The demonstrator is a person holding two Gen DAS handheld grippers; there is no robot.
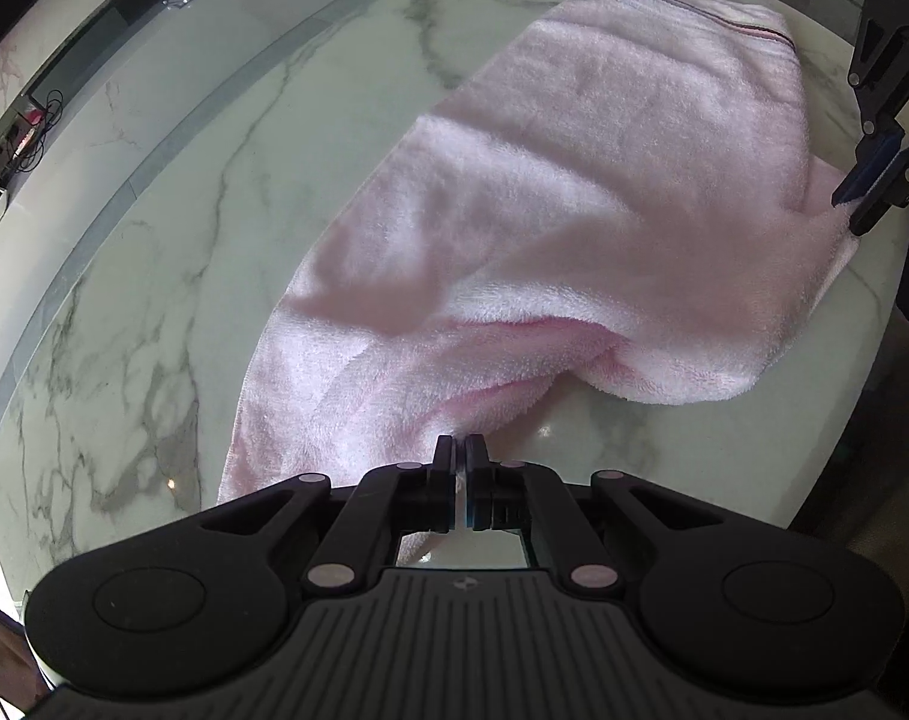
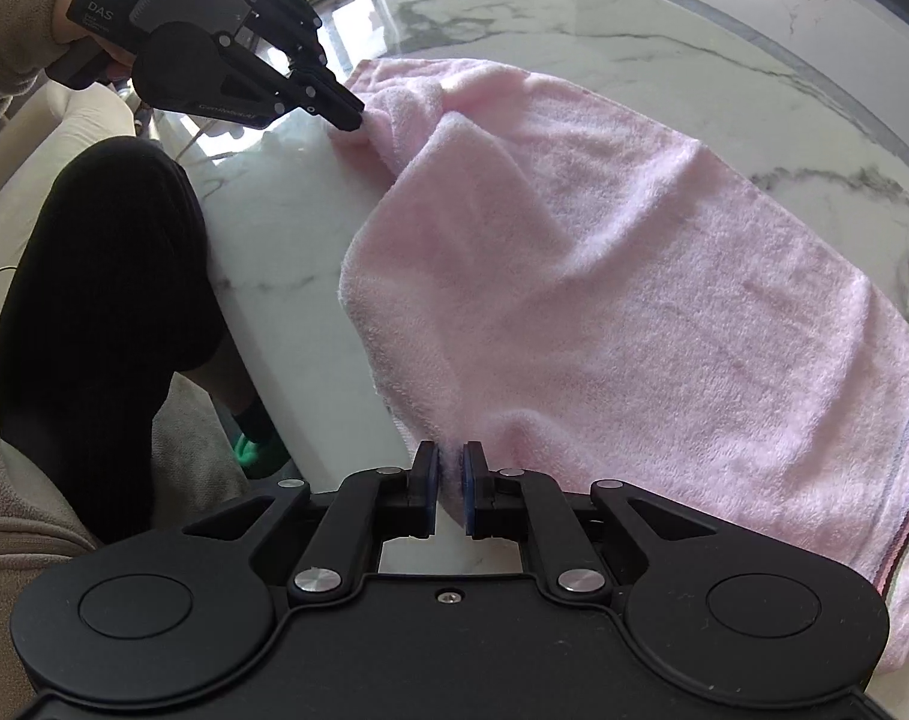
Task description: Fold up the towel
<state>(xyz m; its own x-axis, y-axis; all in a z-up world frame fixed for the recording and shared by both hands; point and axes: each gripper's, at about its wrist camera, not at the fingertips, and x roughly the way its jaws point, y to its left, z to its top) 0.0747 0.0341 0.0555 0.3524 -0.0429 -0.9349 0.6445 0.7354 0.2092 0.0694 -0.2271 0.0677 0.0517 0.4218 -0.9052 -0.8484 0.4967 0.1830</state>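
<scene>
Pinching towel (image 1: 574, 210) near edge | both tools clamped | marble table (image 1: 154, 300) bare left

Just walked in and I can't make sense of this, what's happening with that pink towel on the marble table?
A person is folding the pink towel on the marble table, holding a two-finger gripper in each hand. The left gripper is shut on the towel's near edge at one end, and the right gripper is shut on the same edge at the other end. The near edge is lifted off the table and bunched, while the far end with the stripe lies flat. The fold itself is not yet made.
</scene>
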